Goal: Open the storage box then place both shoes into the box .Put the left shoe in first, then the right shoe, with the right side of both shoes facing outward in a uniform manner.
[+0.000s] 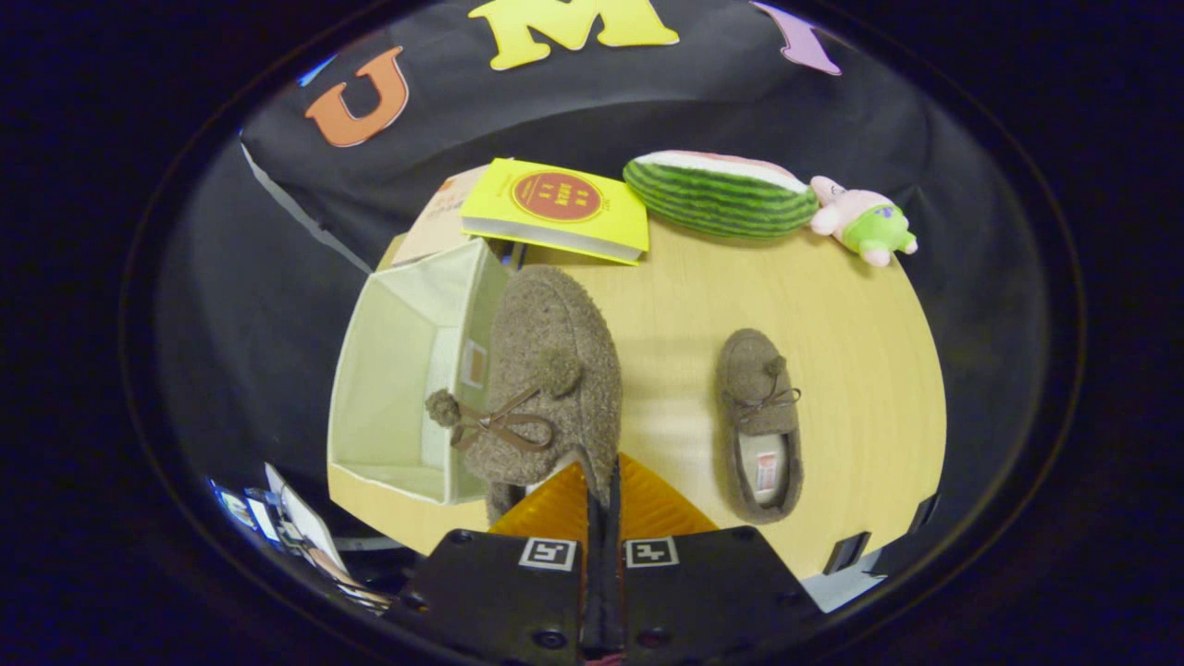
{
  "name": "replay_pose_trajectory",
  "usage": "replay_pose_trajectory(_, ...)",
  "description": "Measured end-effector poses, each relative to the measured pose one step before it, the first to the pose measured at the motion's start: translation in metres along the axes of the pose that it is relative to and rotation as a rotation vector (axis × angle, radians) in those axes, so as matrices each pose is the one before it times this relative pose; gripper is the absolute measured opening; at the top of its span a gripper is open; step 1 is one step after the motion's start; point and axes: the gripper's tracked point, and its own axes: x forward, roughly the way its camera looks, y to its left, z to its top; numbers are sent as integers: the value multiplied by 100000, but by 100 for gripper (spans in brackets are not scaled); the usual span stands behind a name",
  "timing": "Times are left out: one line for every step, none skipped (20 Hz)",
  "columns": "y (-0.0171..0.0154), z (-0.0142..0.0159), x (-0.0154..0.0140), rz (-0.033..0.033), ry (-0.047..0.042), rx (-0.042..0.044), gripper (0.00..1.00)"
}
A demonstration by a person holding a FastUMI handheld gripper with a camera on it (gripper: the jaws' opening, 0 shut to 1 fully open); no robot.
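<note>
My gripper (601,490) is shut on the heel rim of a brown fuzzy slipper (550,370), which hangs above the table with its toe pointing away and its pom-pom laces dangling to the left. Both orange fingers (555,509) press together on the rim. Just left of the held slipper stands the open pale green fabric storage box (402,388), its inside bare. A second brown slipper (760,421) lies flat on the wooden table (860,370) to the right of the fingers, toe pointing away.
A yellow book (555,208) lies on a cardboard piece behind the box. A watermelon-slice plush (717,194) and a pink-and-green plush toy (860,227) rest at the table's far edge. The table's near edge runs just beneath the fingers.
</note>
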Motion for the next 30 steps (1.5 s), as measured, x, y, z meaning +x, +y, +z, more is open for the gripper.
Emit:
replay_pose_trajectory(990, 439, -676, -123, -1228, 1432, 6)
replay_pose_trajectory(912, 380, -517, 62, -856, 838, 6)
replay_pose_trajectory(1237, 435, -419, 790, -682, 580, 6)
replay_pose_trajectory(1470, 491, -291, 1624, -892, 932, 6)
replay_pose_trajectory(1651, 573, -265, 1735, -1276, 1124, 6)
replay_pose_trajectory(1656, 592, -50, 1683, -1301, 840, 6)
replay_pose_trajectory(1335, 425, 220, 1289, -1290, 915, 6)
replay_pose_trajectory(1668, 510, 748, 1317, -1682, 1025, 6)
replay_pose_trajectory(1279, 288, 707, 1169, -1488, 1087, 6)
replay_pose_trajectory(1486, 44, 1014, 1371, -1283, 1505, 6)
replay_pose_trajectory(1164, -15, 958, 1543, -967, 1630, 6)
replay_pose_trajectory(1235, -85, 1357, 1392, -937, 1624, 6)
replay_pose_trajectory(850, -66, 1294, 778, -947, 1046, 6)
replay_pose_trajectory(611, -152, 1259, -139, -830, 709, 6)
replay_pose_trajectory(486, -407, 1245, -632, -903, 566, 6)
replay_pose_trajectory(241, -480, 1006, -1242, 235, -385, 6)
replay_pose_trajectory(147, -769, 1069, -1235, 724, -628, 6)
replay_pose_trajectory(110, -727, 929, -1024, 605, 15, 6)
replay_pose_trajectory(158, -671, 871, -465, 924, -272, 6)
replay_pose_trajectory(82, -626, 867, -428, 357, -131, 6)
replay_pose_trajectory(-76, -549, 782, -923, 434, -494, 6)
replay_pose_trajectory(-29, -715, 851, -1016, 1331, -947, 6)
replay_pose_trajectory(357, -1015, 240, -806, 666, -679, 6)
replay_pose_trajectory(211, -570, 835, -547, 459, -243, 6)
replay_pose_trajectory(55, -352, 703, -1037, 228, -906, 6)
replay_pose_trajectory(97, 135, 1017, -992, -281, -534, 6)
replay_pose_trajectory(-145, -276, 468, -1432, -297, -1155, 6)
replay_pose_trajectory(-130, -59, 379, -1107, -642, -931, 6)
replay_pose_trajectory(6, -134, 214, -216, -42, -535, 6)
replay_pose_trajectory(136, -711, -456, 748, 492, -482, 8)
